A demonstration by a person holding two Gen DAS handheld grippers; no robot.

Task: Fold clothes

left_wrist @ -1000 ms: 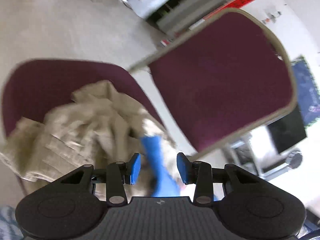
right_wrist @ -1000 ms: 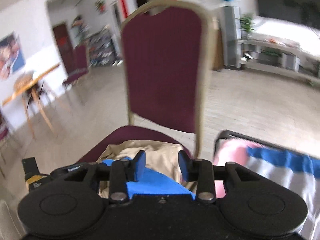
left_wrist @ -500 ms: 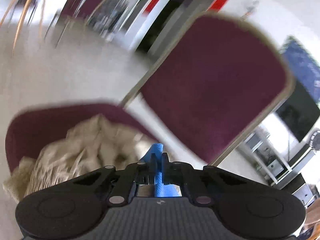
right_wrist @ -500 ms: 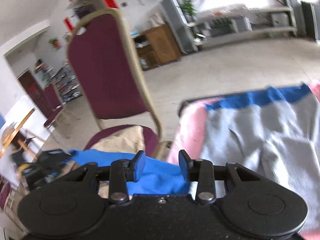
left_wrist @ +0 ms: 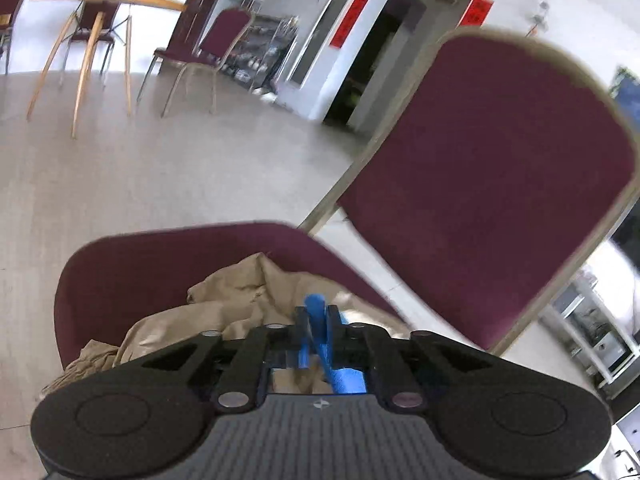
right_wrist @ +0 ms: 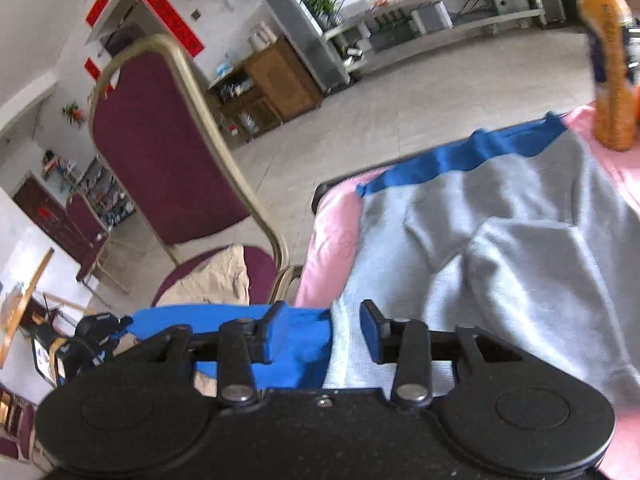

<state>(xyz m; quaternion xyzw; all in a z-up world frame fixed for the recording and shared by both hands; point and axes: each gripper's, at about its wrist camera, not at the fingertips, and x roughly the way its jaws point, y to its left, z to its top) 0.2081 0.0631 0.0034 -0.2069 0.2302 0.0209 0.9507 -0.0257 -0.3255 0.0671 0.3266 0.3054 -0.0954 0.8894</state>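
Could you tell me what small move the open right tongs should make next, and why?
Probably close the right tongs on the blue hem lying between their open jaws: the left tongs are shut on the same blue fabric, so a second grip could let the garment be spread.

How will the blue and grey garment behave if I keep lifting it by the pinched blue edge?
Probably floppy: the blue and grey garment lies in soft folds on the pink surface. It likely trails and drags, since the left hand-held gripper pinches only a narrow blue edge. It seems light; the right hand-held gripper is open, giving no support.
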